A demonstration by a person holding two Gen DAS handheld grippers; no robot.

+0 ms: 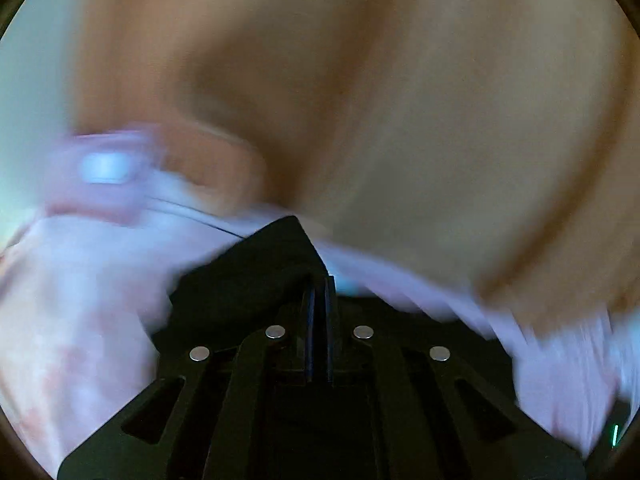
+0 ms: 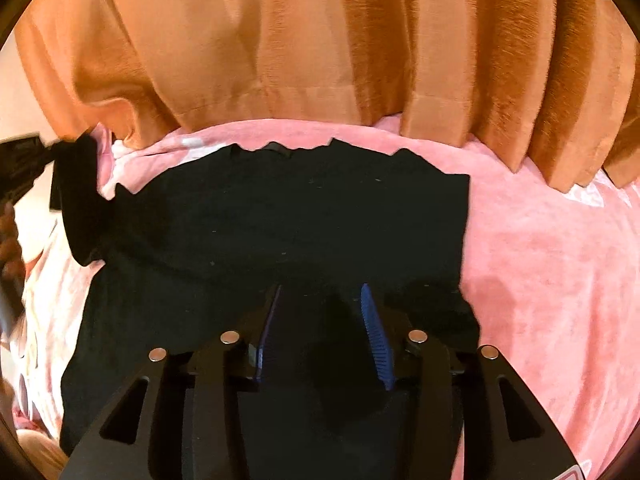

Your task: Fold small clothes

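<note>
A black garment [image 2: 304, 216] lies spread flat on a pink blanket [image 2: 552, 280]. My right gripper [image 2: 320, 292] hovers over its near edge, open, blue pads apart and nothing pressed between them. At the far left of the right wrist view, my left gripper [image 2: 28, 156] holds the garment's left sleeve [image 2: 76, 192] lifted off the blanket. The left wrist view is heavily blurred. There my left gripper [image 1: 318, 280] is shut on a peak of black cloth [image 1: 256, 264] that covers the left finger.
An orange curtain [image 2: 320, 40] hangs behind the blanket and drapes onto its far edge. Pale pink patterned bedding [image 1: 80, 300] lies at the left. A person's hand [image 2: 10, 248] shows at the left edge of the right wrist view.
</note>
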